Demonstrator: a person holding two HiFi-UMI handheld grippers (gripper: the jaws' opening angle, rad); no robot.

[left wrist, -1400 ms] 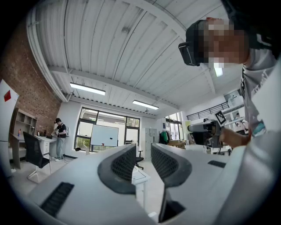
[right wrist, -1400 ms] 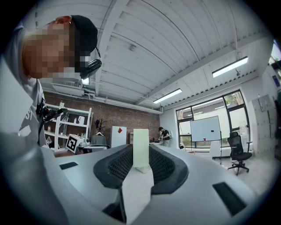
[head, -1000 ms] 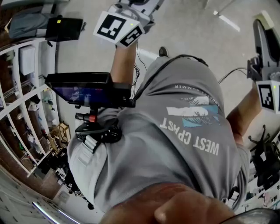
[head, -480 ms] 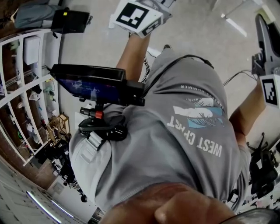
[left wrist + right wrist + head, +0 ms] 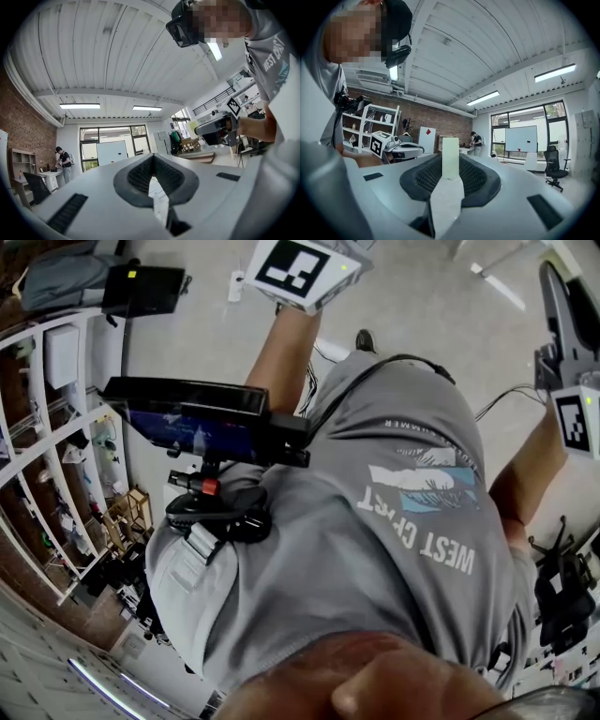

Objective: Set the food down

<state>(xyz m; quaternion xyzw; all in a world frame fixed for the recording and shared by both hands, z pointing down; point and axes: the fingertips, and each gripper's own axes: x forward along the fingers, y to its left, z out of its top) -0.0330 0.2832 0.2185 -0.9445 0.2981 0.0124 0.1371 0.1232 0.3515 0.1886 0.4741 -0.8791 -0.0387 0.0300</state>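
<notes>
My left tool [image 5: 152, 159], shut and empty, and right tool [image 5: 450, 164], clamped on a pale food strip [image 5: 450, 147], have drifted over the floor [image 5: 431, 296], nothing set down yet.

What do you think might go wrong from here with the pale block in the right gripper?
The right gripper pinches the pale block with part of it standing clear of the pads, so a jolt might tip it out. The head view shows no surface to set it on yet. A cable lies on the floor nearby, a possible trip hazard.
</notes>
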